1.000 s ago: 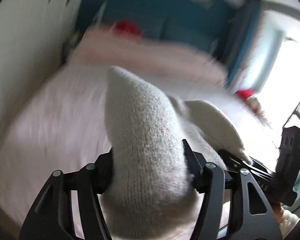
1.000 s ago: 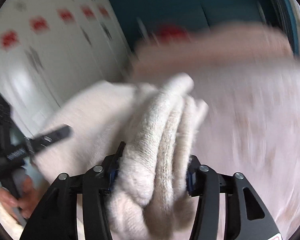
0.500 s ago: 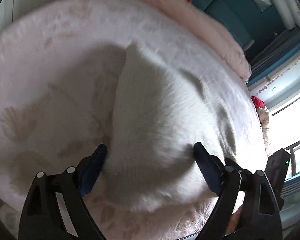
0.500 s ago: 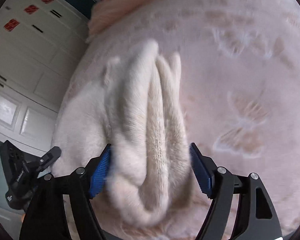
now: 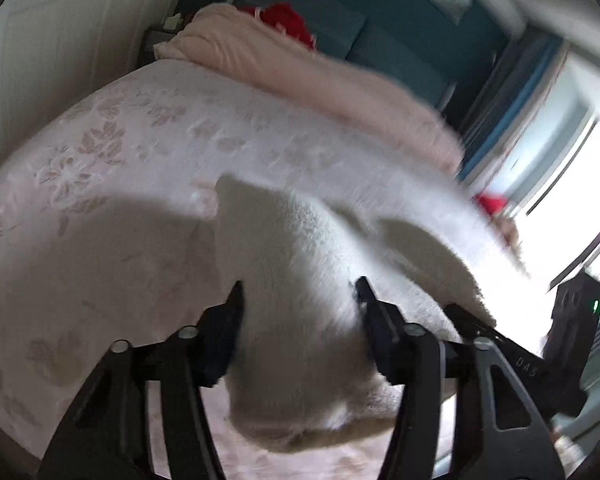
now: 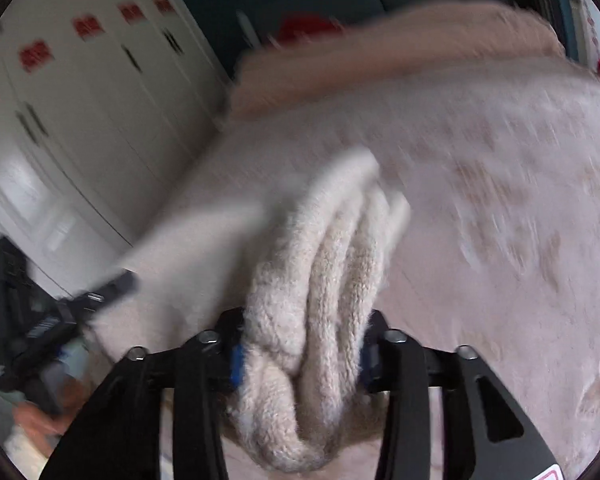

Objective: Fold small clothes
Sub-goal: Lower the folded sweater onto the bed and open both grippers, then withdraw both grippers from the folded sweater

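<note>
Regripping done: half a second ago both sets of jaws stood wide around the knit garment point(image 5: 288, 300) lying on the bed point(image 5: 112, 184); now left gripper point(image 5: 298, 300) and right gripper point(image 6: 302, 340) are both clenched on it, lifting it off the near part of the bed. Judged: a new fold is starting. Count: one garment, bunched in several ridges at the right; two grippers; one pink blanket point(image 5: 324, 84) far.

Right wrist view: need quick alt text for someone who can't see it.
The right gripper is shut on a bunched fold of cream knit garment, lifted over a pale pink floral bedspread. To the left, the left gripper holds the same garment; a white wardrobe stands behind. The picture is motion-blurred.
</note>
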